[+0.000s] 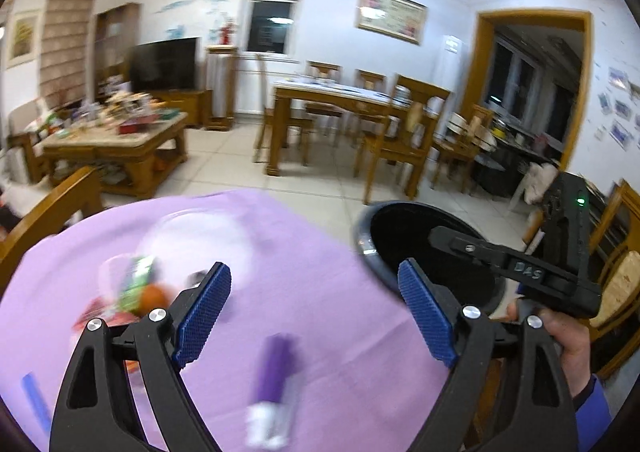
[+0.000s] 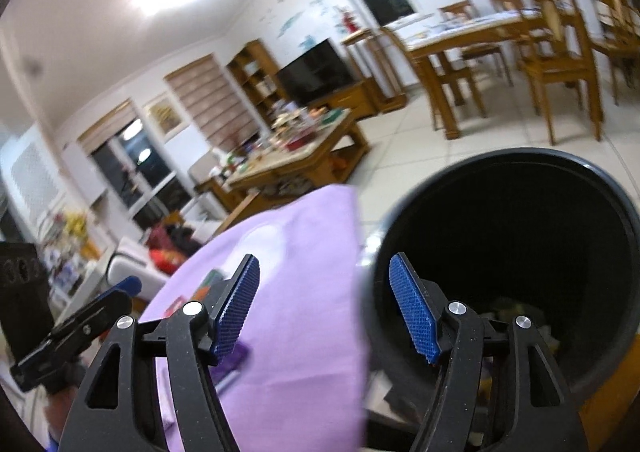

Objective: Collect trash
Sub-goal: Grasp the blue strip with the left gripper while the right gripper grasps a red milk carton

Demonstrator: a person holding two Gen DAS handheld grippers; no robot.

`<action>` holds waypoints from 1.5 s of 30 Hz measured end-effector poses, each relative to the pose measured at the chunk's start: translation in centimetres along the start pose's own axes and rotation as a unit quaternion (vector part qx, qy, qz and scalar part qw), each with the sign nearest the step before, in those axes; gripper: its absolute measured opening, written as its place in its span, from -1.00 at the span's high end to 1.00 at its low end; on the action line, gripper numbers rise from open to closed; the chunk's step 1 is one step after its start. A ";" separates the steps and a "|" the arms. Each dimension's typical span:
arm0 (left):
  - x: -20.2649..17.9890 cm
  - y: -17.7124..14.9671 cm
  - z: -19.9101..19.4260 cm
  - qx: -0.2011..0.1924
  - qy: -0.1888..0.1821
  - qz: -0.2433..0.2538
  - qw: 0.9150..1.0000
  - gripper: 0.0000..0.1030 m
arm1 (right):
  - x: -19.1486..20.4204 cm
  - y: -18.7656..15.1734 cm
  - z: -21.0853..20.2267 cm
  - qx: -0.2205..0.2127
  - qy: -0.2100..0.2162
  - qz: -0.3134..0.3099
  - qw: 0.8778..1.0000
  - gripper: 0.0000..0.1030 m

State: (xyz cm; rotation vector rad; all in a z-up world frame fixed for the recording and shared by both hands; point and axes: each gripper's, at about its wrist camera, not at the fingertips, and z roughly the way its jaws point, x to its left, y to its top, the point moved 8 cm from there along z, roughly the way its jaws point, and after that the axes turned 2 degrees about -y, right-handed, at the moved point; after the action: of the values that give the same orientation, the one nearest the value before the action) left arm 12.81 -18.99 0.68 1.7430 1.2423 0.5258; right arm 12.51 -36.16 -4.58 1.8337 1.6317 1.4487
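My left gripper [image 1: 316,304] is open over a table with a purple cloth [image 1: 320,252], and nothing is between its blue pads. On the cloth lie a blurred heap of green and orange wrappers [image 1: 138,288], a clear plastic cup [image 1: 192,240] and a purple tube [image 1: 274,368]. A black bin [image 1: 404,240] stands at the table's right edge. My right gripper [image 2: 324,304] is open and empty, straddling the cloth's edge and the bin [image 2: 516,219]. Some trash [image 2: 516,310] lies at the bin's bottom.
A blue strip [image 1: 34,396] lies at the cloth's near left. Beyond the table are a tiled floor [image 1: 240,171], a cluttered wooden coffee table [image 1: 116,139], a dining table [image 1: 340,99] with chairs, and a wooden chair [image 1: 616,272] right of the bin.
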 end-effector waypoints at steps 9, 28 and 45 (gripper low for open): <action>14.0 -4.1 -5.6 0.021 0.125 -0.090 0.988 -0.65 | 13.0 -3.9 6.6 0.072 0.052 -0.091 0.992 -0.41; 22.5 -13.3 -7.3 0.161 0.178 -0.101 0.965 0.28 | 28.3 -14.1 19.5 0.219 0.044 -0.325 0.919 -0.40; 23.5 -12.2 -8.9 0.110 0.156 -0.099 0.977 0.89 | 29.4 -14.3 19.3 0.223 0.087 -0.299 0.924 0.01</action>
State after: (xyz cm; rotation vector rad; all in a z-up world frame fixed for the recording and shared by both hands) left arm 9.32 6.98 -8.85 1.7347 1.7336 0.5756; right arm 15.42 1.32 -10.09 1.2089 2.4890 1.0386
